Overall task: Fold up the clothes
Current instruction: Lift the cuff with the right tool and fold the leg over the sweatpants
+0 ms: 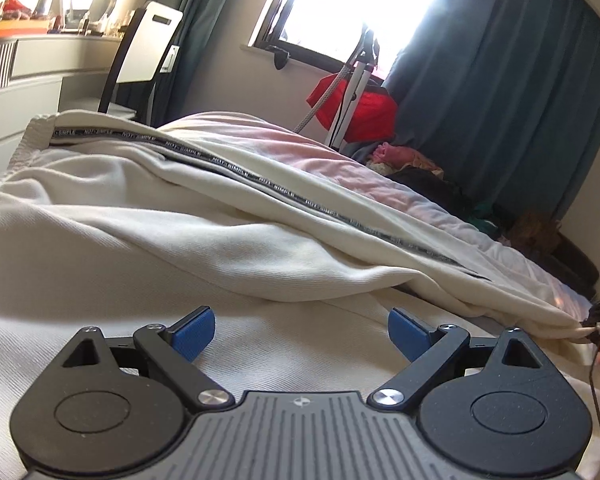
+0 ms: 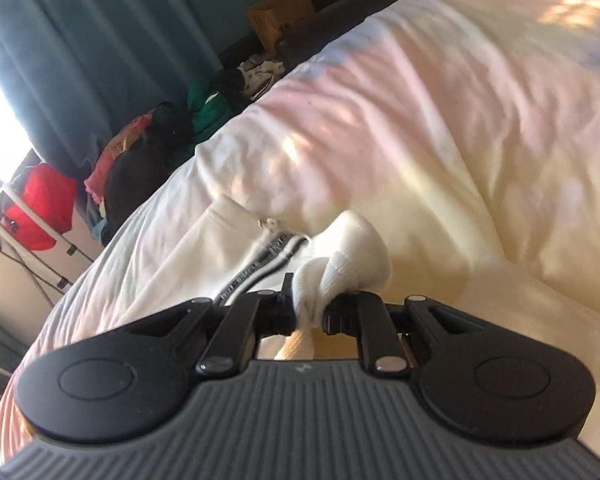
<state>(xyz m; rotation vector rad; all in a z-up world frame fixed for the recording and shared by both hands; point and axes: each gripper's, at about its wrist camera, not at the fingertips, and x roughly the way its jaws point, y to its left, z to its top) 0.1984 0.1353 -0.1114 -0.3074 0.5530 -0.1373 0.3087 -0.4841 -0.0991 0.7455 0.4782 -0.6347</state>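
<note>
Black tool (image 1: 301, 330); blue pads (image 1: 192, 334); silver screws; seemingly ribbed grey base.

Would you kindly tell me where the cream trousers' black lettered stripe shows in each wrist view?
Left wrist: the stripe runs diagonally from upper left to lower right across the cream trousers.
Right wrist: it lies just above the shut right gripper, left of centre.
Shared landmark: red bag by the window.

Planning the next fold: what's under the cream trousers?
The cream trousers lie on a pink-and-white duvet, which shows beyond them. Anything beneath the fabric itself is covered. The right gripper pinches their cuff.
</note>
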